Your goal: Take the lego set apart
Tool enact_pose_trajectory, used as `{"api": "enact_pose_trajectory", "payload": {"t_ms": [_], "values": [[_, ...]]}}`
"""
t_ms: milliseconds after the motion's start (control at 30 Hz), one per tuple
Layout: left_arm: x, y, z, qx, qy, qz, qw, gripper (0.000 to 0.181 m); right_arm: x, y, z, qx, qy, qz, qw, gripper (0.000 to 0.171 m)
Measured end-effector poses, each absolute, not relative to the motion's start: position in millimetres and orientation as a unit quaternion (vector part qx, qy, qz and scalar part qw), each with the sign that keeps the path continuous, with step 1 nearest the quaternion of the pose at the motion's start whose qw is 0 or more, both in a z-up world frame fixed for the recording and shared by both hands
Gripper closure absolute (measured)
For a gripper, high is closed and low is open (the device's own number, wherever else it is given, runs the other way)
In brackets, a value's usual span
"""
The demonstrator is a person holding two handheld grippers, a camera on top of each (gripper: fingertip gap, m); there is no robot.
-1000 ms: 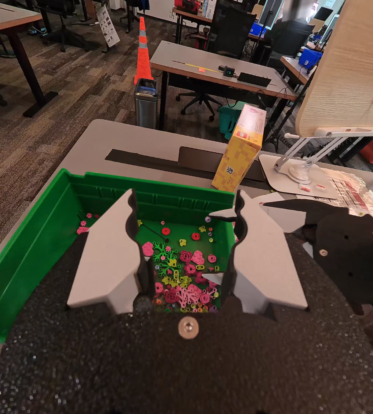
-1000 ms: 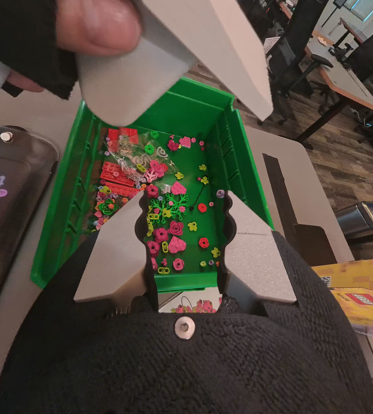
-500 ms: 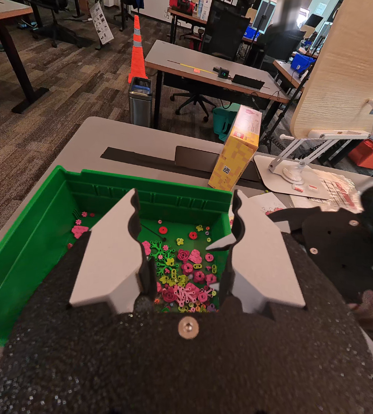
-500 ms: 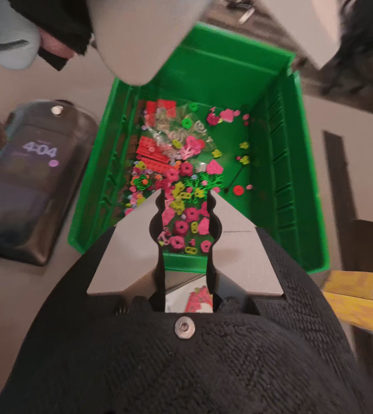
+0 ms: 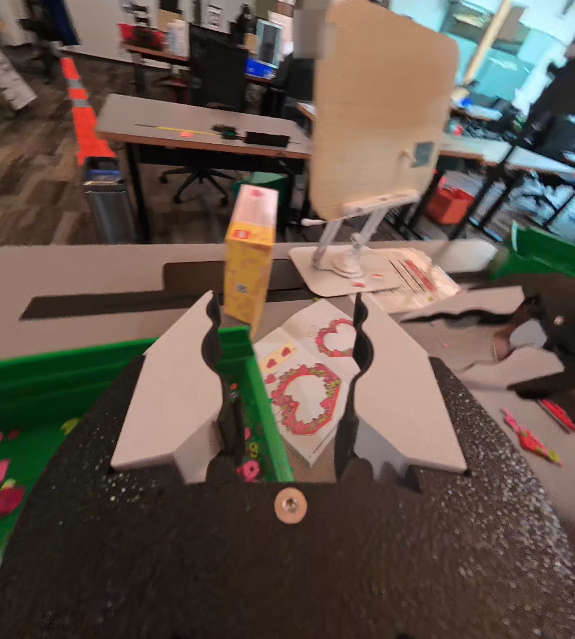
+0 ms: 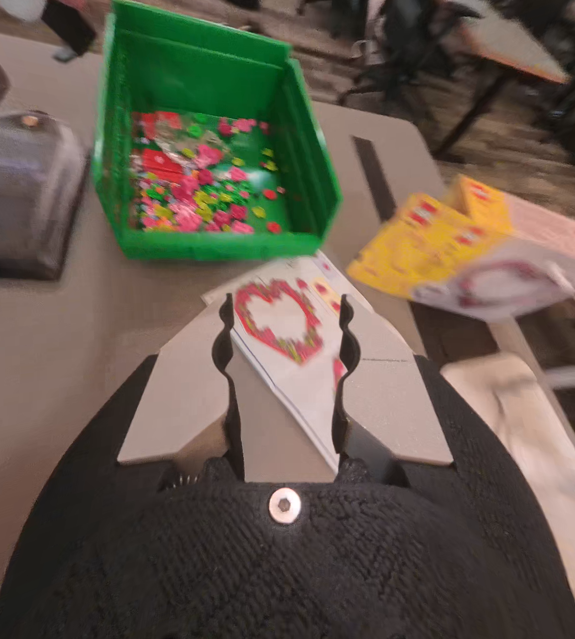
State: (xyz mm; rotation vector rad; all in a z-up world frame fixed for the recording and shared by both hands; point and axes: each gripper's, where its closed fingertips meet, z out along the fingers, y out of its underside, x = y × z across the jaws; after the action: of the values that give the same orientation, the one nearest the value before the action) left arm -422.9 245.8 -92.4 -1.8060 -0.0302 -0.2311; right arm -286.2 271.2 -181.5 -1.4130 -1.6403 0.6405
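Lego pieces (image 6: 196, 193), pink, red and yellow-green, fill the green bin (image 6: 210, 247) beyond my right gripper (image 6: 284, 349), both grippers' jaws spread empty.

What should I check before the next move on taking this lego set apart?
1. Left gripper open, nothing between its fingers: ok.
2. Right gripper open and empty: ok.
3. Green plastic bin upright on the grey table, loose pink, red and yellow lego pieces inside: ok.
4. Small red and pink assembled lego piece on the table, clear of both grippers: ok.
5. White instruction sheet with red heart pictures lies under the right gripper's path: not ok.
6. Sharpness of both views: not ok, blurred.
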Motion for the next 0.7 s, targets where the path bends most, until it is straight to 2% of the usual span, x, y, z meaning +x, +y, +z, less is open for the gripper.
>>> {"api": "enact_pose_trajectory", "payload": {"t_ms": [200,333,467,567,700], "values": [[-291,286,-123,-0.798,0.214,-0.159,0.54,0.112,-113,335,-182,-0.68,-0.498,0.193,0.502,0.115],[-199,295,-158,-0.767,0.306,-0.311,0.472,0.123,-42,323,-199,-0.713,-0.431,0.229,0.503,0.12],[-127,280,-201,-0.742,0.371,-0.429,0.357,0.125,-20,277,-241,-0.709,-0.49,0.274,0.428,0.126],[-97,267,-249,-0.749,0.457,-0.378,0.294,0.124,-23,245,-268,-0.712,-0.513,0.316,0.36,0.134],[-82,266,-277,-0.743,0.522,-0.298,0.294,0.13,-30,220,-293,-0.722,-0.547,0.283,0.316,0.127]]}}
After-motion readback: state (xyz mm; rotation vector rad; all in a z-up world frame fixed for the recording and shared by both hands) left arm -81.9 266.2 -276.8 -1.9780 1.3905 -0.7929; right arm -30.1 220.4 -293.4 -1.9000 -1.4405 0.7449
